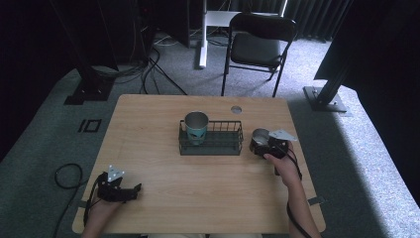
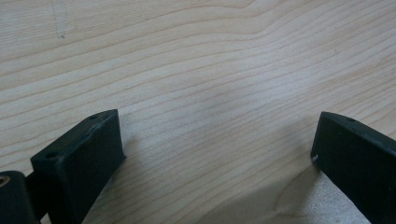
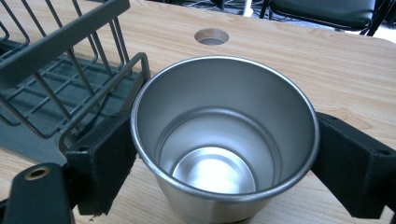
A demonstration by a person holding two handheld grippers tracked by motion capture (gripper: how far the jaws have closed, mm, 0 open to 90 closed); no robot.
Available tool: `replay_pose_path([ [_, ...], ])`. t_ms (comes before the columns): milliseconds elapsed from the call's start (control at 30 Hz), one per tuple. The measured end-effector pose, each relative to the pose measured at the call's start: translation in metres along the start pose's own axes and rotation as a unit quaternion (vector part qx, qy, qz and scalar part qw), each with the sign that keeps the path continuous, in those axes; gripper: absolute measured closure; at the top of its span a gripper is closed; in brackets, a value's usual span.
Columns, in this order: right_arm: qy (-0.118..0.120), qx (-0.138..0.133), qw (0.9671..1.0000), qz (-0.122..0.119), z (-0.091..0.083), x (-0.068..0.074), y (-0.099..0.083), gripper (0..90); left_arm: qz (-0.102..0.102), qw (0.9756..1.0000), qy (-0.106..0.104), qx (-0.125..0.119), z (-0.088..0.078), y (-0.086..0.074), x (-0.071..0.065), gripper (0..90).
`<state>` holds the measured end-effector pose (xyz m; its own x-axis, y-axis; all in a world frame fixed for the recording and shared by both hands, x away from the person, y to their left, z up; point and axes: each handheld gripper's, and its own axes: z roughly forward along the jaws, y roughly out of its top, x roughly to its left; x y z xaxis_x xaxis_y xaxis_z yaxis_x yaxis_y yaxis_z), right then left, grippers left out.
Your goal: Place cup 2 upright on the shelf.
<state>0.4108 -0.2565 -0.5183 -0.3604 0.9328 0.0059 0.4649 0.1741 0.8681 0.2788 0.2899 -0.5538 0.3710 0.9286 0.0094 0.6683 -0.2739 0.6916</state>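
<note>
- Your right gripper [image 3: 224,154] has its jaws pressed against either side of a steel cup [image 3: 224,135], just below the rim; the cup stands upright and empty on the table [image 3: 355,70], just beside the right end of the wire rack [image 3: 70,93].
- In the high view the same cup [image 1: 260,136] sits at the right gripper [image 1: 261,144], close to the rack [image 1: 211,140] but outside it. Whether its base has left the wood is hard to tell from that angle.
- A second cup with a teal band [image 1: 196,127] stands upright inside the left part of the rack; the right part looks free.
- The step in hand looks like a grasp made and a carry about to begin: the steel cup seems bound for the open space in the rack.
- The next move calls for a straight lift high enough for the base to clear the rack's top rail, then a short shift leftward and a level descent, keeping clear of the banded cup.
- Keep the pinch firm; smooth metal walls may slip.
- Your left gripper [image 1: 130,191] rests near the table's front left corner, well apart from the rack. Its jaws are spread wide over bare wood [image 2: 210,70], holding nothing.
</note>
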Motion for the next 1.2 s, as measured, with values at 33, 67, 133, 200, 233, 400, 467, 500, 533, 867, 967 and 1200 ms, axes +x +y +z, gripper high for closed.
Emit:
replay_pose_path([
  [33, 0.001, -0.001, 1.0, 0.002, 0.0, 0.0, 0.0, 12.0, 0.0, 1.0, 0.0, 0.0, 0.0, 0.0, 0.0, 2.8],
  [67, 0.001, -0.003, 1.0, 0.001, 0.0, 0.0, 0.001, 12.9, 0.0, 1.0, 0.0, 0.0, 0.0, 0.0, 0.0, 2.8],
  [133, -0.001, -0.004, 1.0, -0.003, 0.0, 0.001, 0.002, 13.1, 0.0, 1.0, 0.0, 0.0, 0.0, 0.0, 0.0, 2.8],
  [200, 0.001, 0.0, 1.0, -0.004, 0.0, 0.002, 0.002, 13.4, 0.0, 1.0, 0.0, 0.0, 0.0, 0.0, 0.0, 2.8],
  [233, 0.001, 0.002, 1.0, -0.006, 0.0, 0.002, 0.003, 13.4, 0.0, 1.0, 0.0, 0.0, 0.0, 0.0, 0.0, 2.8],
  [400, 0.001, 0.0, 1.0, -0.003, -0.004, 0.004, 0.008, 13.5, 0.0, 1.0, 0.0, 0.0, 0.0, 0.0, 0.0, 2.8],
  [467, 0.0, -0.003, 1.0, 0.004, -0.007, 0.004, 0.012, 13.4, 0.0, 1.0, 0.0, 0.0, 0.0, 0.0, 0.0, 2.8],
  [500, 0.0, -0.004, 1.0, 0.003, -0.009, 0.004, 0.014, 13.5, 0.0, 1.0, 0.0, 0.0, 0.0, 0.0, 0.0, 2.8],
  [533, -0.002, -0.007, 1.0, 0.004, -0.01, 0.004, 0.016, 13.5, 0.0, 1.0, 0.0, 0.0, 0.0, 0.0, 0.0, 2.8],
  [867, -0.006, -0.011, 0.9999, 0.005, -0.024, 0.001, 0.03, 13.6, 0.0, 1.0, 0.0, 0.0, 0.0, 0.0, 0.0, 2.8],
  [967, -0.007, -0.013, 0.9999, 0.009, -0.029, -0.001, 0.034, 13.6, 0.0, 1.0, 0.0, 0.0, 0.0, 0.0, 0.0, 2.8],
  [1200, -0.003, -0.015, 0.9999, 0.006, -0.038, -0.002, 0.043, 13.6, 0.0, 1.0, 0.0, 0.0, 0.0, 0.0, 0.0, 2.8],
])
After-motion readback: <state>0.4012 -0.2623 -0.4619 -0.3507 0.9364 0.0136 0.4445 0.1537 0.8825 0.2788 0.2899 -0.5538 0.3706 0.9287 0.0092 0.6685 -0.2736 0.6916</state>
